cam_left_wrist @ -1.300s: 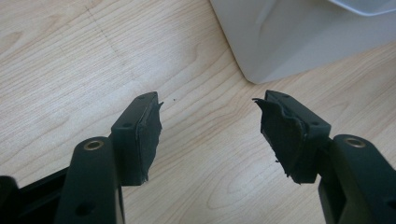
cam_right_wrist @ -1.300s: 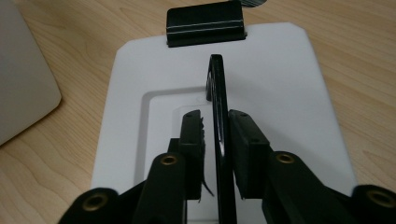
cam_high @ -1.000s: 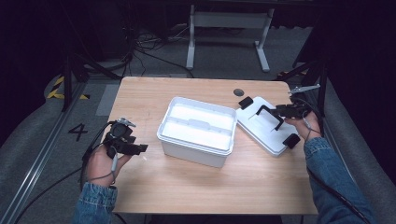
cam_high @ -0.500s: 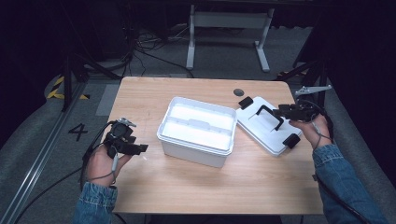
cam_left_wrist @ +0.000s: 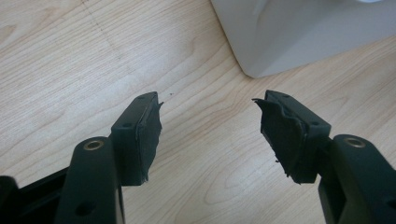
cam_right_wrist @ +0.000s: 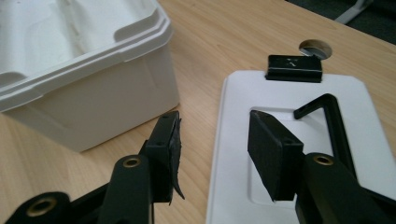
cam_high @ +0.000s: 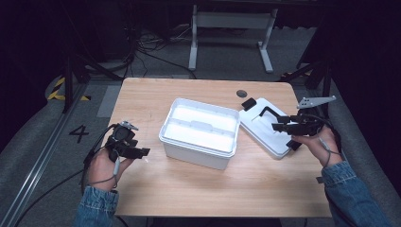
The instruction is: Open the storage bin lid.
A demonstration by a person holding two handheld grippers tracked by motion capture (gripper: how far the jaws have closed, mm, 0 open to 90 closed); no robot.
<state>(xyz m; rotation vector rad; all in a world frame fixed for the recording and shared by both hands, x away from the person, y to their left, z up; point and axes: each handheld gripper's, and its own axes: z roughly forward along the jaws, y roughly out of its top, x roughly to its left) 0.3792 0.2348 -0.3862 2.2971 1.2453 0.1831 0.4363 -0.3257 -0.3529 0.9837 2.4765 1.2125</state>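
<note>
An open white plastic box point(cam_high: 201, 132) stands in the middle of the wooden table, its corner showing in the left gripper view as the box point(cam_left_wrist: 299, 32) and in the right gripper view as the box point(cam_right_wrist: 79, 70). Its white lid point(cam_high: 265, 126) lies flat to the right, with a black handle point(cam_high: 267, 111) and black latches. The lid point(cam_right_wrist: 299, 144) and handle point(cam_right_wrist: 329, 116) fill the right gripper view. My right gripper point(cam_high: 283, 126) hovers open over the lid's near edge, straddling that edge point(cam_right_wrist: 212, 154). My left gripper point(cam_high: 137, 152) rests open on bare wood left of the box, nothing between its pads point(cam_left_wrist: 147, 135).
A round cable hole point(cam_high: 241, 93) sits in the table near the far edge, by the lid's far latch point(cam_high: 248, 103). A white metal stand point(cam_high: 231, 28) and cables lie on the floor beyond the table. Bare wood point(cam_high: 213, 189) spreads in front of the box.
My right gripper has moved a little toward the person and inward along the lid's edge. The left gripper, box and lid stay put.
</note>
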